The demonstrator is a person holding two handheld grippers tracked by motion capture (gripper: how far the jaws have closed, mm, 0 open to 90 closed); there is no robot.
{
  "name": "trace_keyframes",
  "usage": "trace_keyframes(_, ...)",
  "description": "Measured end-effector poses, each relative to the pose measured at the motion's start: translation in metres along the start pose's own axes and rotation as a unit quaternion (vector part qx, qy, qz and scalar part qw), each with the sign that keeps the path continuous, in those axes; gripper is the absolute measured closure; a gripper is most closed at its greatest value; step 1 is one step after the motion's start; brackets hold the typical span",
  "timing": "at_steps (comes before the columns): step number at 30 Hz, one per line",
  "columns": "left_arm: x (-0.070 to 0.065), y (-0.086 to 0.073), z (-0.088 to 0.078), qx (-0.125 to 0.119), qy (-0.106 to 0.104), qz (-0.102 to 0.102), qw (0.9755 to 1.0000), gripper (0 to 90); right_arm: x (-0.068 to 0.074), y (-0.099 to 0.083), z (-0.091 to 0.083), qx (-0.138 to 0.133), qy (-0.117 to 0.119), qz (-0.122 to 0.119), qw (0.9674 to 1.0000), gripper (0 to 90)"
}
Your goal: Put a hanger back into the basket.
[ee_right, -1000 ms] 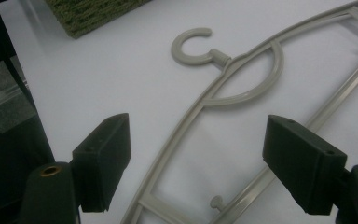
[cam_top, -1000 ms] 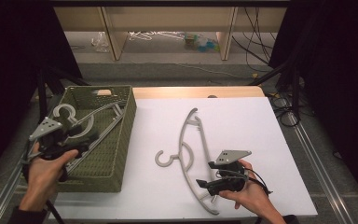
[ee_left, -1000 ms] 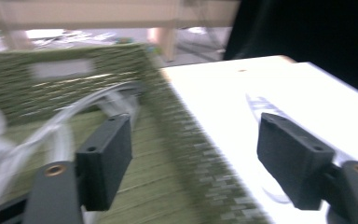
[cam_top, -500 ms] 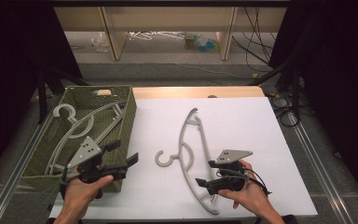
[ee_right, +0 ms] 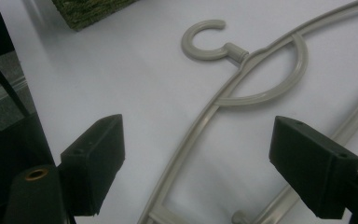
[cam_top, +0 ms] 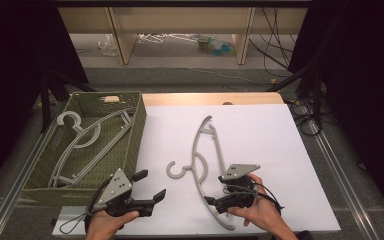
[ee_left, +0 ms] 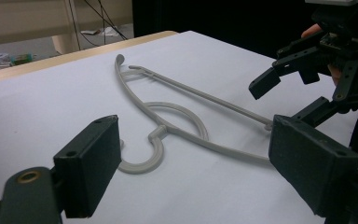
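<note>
Both grippers open, left gripper (cam_top: 150, 186) near grey hanger (cam_top: 203, 165), right gripper (cam_top: 215, 189) over it.

Two grey hangers (cam_top: 206, 165), two hand-held tools (cam_top: 148, 186), one green basket (cam_top: 139, 131), one white table (cam_top: 260, 130).

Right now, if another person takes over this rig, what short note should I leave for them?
Left gripper: open, holds nothing, near the front table edge, aimed at the hanger on the white sheet.
Right gripper: open, holds nothing, its jaws on either side of that hanger's near arm, not closed on it.
Green basket: at the left of the table, with one grey hanger in it.
Done: one hanger is in the basket.
Left: probably grip the hanger on the sheet and put it in the basket too.
</note>
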State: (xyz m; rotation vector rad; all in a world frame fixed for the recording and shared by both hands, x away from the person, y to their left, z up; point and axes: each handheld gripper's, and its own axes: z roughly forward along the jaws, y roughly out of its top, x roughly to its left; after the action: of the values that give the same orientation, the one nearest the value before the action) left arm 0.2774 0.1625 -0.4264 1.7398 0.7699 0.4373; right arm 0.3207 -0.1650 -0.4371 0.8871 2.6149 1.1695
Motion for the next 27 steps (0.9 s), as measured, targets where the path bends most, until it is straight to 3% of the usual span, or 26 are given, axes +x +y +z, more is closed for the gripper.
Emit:
trace_keyframes(6, 0.000, -0.002, 0.001, -0.003, 0.004, -0.003, 1.0000, 16.8, 0.003, 0.003, 0.014, 0.028, -0.008, -0.002, 0.9996, 19.0)
trace_keyframes(7, 0.001, -0.001, 0.002, 0.001, 0.002, 0.012, 0.9999, 16.8, 0.003, 0.003, 0.018, 0.028, -0.011, 0.000, 0.9996, 19.1)
trace_keyframes(8, -0.001, -0.002, 0.002, 0.003, 0.001, 0.001, 1.0000, 16.8, 0.001, 0.004, 0.021, 0.040, -0.010, -0.008, 0.9991, 19.2)
trace_keyframes(10, -0.001, -0.003, 0.003, 0.008, 0.002, 0.000, 1.0000, 16.9, 0.001, 0.004, 0.028, 0.047, -0.020, -0.009, 0.9987, 19.9)
trace_keyframes(11, 0.000, -0.003, 0.004, 0.007, -0.004, 0.011, 0.9999, 17.0, 0.001, 0.005, 0.030, 0.062, -0.017, -0.001, 0.9980, 20.2)
trace_keyframes(13, -0.001, -0.004, 0.005, 0.015, -0.002, 0.002, 0.9999, 17.0, 0.002, 0.006, 0.036, 0.082, -0.015, 0.008, 0.9965, 21.5)
trace_keyframes(16, -0.001, -0.004, 0.006, 0.015, -0.007, 0.007, 0.9998, 17.2, -0.001, 0.007, 0.045, 0.094, -0.019, -0.003, 0.9954, 25.0)
trace_keyframes(17, -0.002, -0.004, 0.006, 0.017, -0.005, 0.000, 0.9998, 17.2, -0.002, 0.008, 0.048, 0.100, -0.020, -0.009, 0.9947, 27.2)
trace_keyframes(22, -0.001, -0.005, 0.008, 0.018, -0.010, -0.001, 0.9998, 17.3, -0.005, 0.014, 0.062, 0.129, -0.011, -0.004, 0.9916, 34.3)
trace_keyframes(27, 0.000, -0.005, 0.005, 0.023, -0.009, -0.003, 0.9997, 17.6, -0.003, 0.021, 0.070, 0.154, -0.011, -0.022, 0.9878, 41.6)
